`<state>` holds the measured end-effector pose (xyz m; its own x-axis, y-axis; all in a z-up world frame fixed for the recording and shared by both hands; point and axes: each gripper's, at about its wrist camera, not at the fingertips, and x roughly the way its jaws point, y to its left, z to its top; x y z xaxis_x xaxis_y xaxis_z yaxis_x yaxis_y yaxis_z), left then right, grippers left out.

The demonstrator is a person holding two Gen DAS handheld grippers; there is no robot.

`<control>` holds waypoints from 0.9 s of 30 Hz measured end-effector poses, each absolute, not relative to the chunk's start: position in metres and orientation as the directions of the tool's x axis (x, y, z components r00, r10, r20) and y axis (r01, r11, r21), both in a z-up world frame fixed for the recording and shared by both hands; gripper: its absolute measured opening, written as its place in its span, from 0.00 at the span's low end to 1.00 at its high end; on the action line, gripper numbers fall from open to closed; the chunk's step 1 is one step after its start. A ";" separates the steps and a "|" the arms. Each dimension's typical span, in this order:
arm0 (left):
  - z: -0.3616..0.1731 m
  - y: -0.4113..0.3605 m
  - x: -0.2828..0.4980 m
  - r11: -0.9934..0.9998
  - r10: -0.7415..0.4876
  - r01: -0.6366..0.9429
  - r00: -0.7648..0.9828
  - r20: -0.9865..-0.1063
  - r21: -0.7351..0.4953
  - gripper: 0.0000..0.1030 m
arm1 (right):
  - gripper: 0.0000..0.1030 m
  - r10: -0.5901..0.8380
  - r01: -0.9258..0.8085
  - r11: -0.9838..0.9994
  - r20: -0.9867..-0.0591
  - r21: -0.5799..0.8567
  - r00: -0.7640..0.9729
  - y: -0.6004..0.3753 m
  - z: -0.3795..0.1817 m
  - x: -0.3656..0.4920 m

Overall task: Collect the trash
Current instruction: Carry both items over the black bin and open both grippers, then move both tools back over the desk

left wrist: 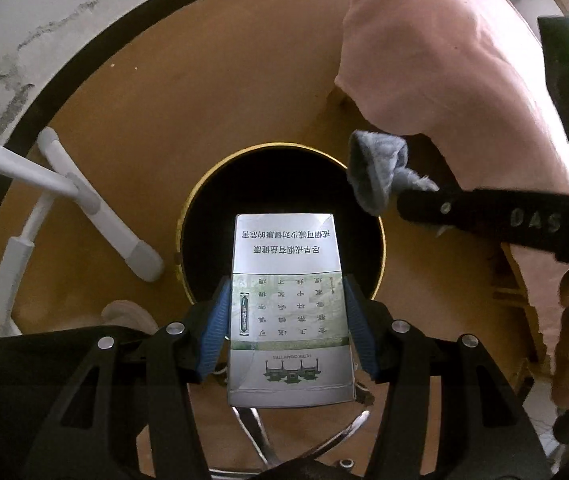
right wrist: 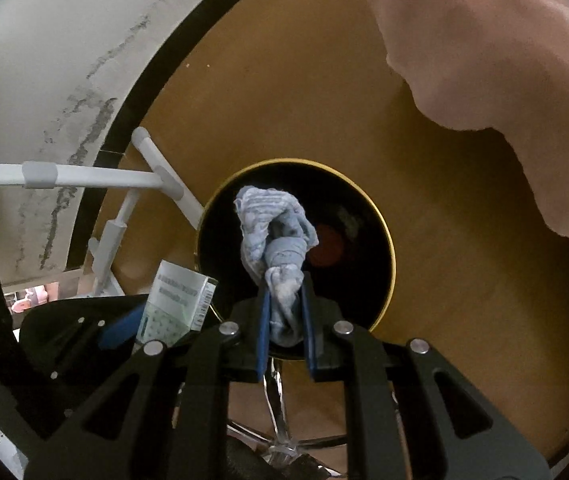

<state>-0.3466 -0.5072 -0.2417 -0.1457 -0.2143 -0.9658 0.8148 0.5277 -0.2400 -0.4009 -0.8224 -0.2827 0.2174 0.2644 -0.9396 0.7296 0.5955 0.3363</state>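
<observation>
Holding cigarette pack (left wrist: 288, 312) and crumpled grey rag (right wrist: 280, 256) in gripping jaws above black bin (right wrist: 368, 216); dropping both remains.

A white-and-green cigarette pack (left wrist: 288, 312) and a crumpled grey-blue rag (right wrist: 276, 256) hang over the black, gold-rimmed bin (left wrist: 376, 216).

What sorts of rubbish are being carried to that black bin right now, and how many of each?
Cigarette pack, in the left gripper: 1
Crumpled grey-blue cloth, in the right gripper: 1
Total: 2 pieces, both held above the black bin
</observation>
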 end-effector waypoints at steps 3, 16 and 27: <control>-0.243 -0.512 -0.340 0.502 -0.215 0.834 -0.134 -0.967 -0.227 0.54 | 0.14 0.264 0.737 0.588 -0.941 0.332 0.213 -0.823 -0.284 -0.399; -0.097 -0.502 -0.415 0.178 -0.561 0.975 -0.007 -0.828 -0.129 0.93 | 0.90 -0.193 0.847 0.470 -0.907 0.249 0.374 -0.840 -0.143 -0.450; 0.135 -0.258 -0.287 0.696 -0.622 0.717 0.626 -0.470 0.034 0.94 | 0.93 -0.636 0.797 0.540 -0.489 0.270 0.597 -0.748 0.043 -0.435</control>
<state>-0.2867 -0.2579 0.1351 0.6265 -0.6221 -0.4697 0.7171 0.6962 0.0344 -0.4349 -0.7483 0.0432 0.5967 -0.6361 -0.4893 0.7971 0.5401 0.2700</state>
